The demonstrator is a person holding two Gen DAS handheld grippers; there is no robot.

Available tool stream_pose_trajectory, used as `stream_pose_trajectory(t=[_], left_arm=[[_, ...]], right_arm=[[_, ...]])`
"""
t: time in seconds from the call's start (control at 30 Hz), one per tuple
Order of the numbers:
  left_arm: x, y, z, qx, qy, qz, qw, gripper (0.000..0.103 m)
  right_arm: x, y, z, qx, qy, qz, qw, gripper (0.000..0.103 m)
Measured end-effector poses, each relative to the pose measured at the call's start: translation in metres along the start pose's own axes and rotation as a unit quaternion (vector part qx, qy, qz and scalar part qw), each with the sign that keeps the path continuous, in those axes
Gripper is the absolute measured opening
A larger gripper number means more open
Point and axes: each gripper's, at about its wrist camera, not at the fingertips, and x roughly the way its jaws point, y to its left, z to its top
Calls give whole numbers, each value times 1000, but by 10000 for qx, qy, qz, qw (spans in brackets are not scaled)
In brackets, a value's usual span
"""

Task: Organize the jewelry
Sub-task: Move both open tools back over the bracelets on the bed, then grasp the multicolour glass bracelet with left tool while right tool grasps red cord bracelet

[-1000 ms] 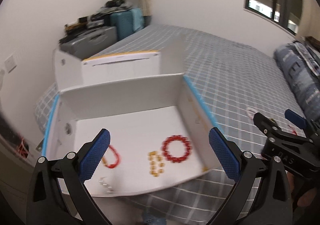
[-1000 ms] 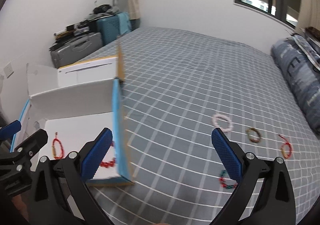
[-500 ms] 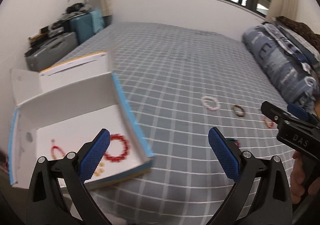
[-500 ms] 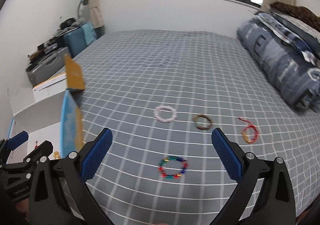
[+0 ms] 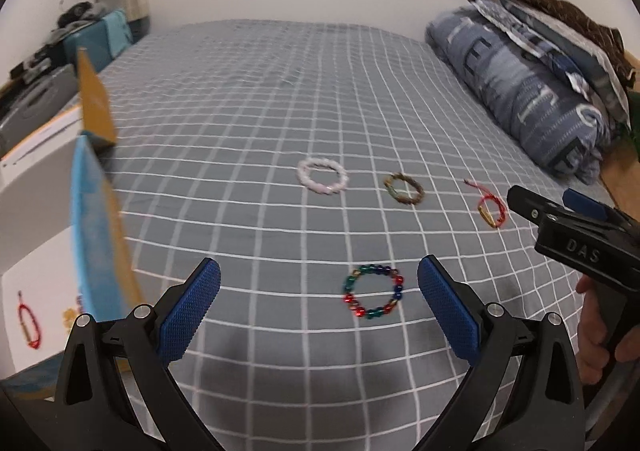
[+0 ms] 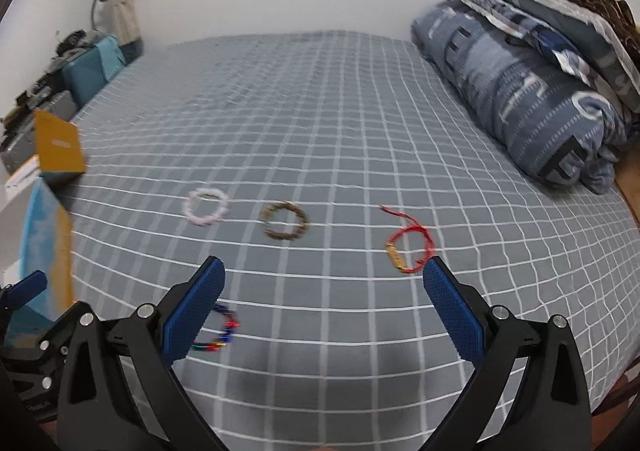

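Both tools point(image 5: 318, 305) point(image 6: 323, 305) spread, empty; white box point(image 5: 36, 187) holds red bracelet point(image 5: 29, 321), gold beads point(image 5: 71, 318).

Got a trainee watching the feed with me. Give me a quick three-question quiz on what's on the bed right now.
1. How many bracelets lie loose on the bedspread?
2. True or false: the left tongs are shut on the multicolored bracelet.
3. Which bracelet lies nearest the right tongs? A) white bracelet B) brown bracelet C) red cord bracelet

Key: 1) Four. 2) False: both tongs are open and empty. 3) C.
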Motion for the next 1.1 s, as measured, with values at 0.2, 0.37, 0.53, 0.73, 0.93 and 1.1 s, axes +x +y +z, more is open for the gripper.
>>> stream_pose_trajectory(t=[0.2, 0.37, 0.53, 0.73, 0.93, 1.1], left_arm=[[40, -20, -3, 200, 280, -25, 9994, 97], [75, -28, -6, 328, 554, 21, 9979, 97], [102, -37, -8, 387, 751, -30, 9964, 97], [127, -48, -15, 495, 994, -69, 9938, 97], [142, -44, -18, 466, 1159, -172, 9920, 97], [140, -40, -20, 429, 1206, -215, 9915, 92]], right_arm=[[48, -29, 1, 3, 429, -78, 9991, 95], [88, -55, 2, 141, 711, -144, 9973, 95], [120, -66, 4, 168, 912, -156, 9956, 95], [147, -71, 4, 163, 1075, -157, 9940, 84], [167, -78, -2, 215, 1322, -164, 9908, 69], [170, -84, -6, 321, 1358, -122, 9901, 60]])
